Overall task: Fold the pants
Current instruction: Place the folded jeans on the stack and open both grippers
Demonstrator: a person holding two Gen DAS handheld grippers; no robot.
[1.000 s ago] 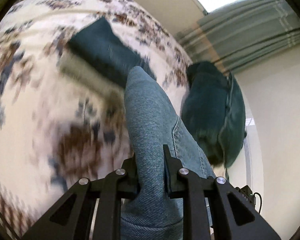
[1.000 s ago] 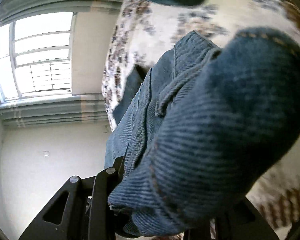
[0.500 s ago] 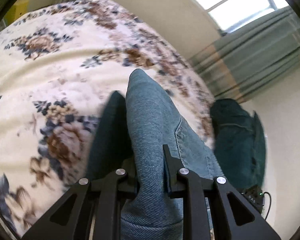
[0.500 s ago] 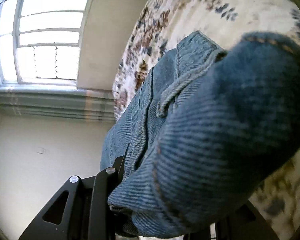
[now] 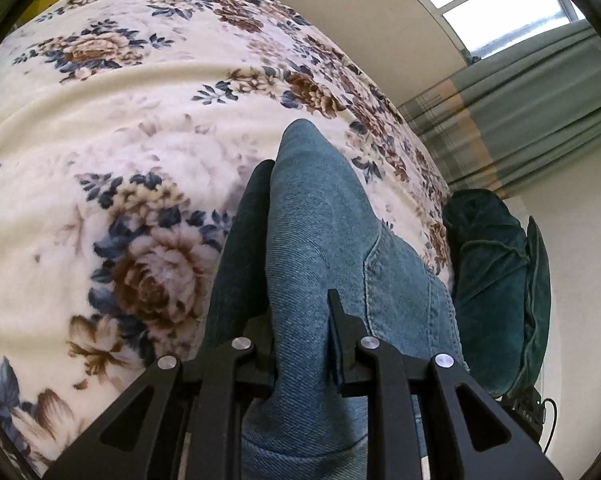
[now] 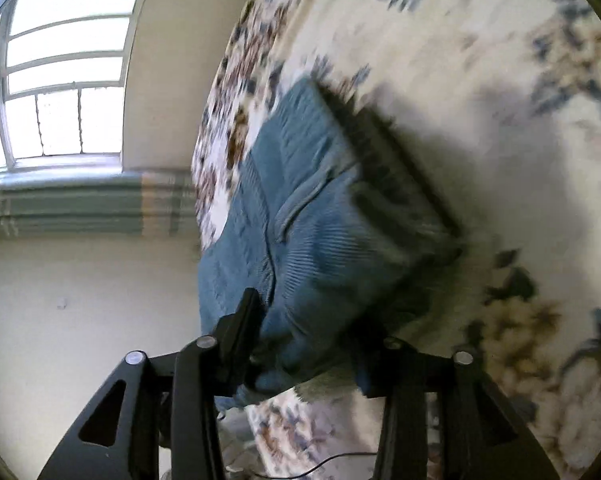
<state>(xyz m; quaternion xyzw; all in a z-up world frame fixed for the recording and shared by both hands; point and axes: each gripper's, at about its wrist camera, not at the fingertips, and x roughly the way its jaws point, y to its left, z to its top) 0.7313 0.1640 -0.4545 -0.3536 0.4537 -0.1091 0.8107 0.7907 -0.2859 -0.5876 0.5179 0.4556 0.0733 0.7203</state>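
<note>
Your left gripper (image 5: pixel 302 330) is clamped narrow on a fold of the blue jeans (image 5: pixel 320 240), which rise straight ahead from between its fingers over the floral blanket (image 5: pixel 120 120) on the bed, with broad bare blanket to the left and the bed's edge close on the right beside a dark green cushion (image 5: pixel 496 280). Your right gripper (image 6: pixel 306 346) has its jaws opening with the jeans' thick bundle (image 6: pixel 312 216) between them, the bed's edge and wall on its left, open blanket to its right.
</note>
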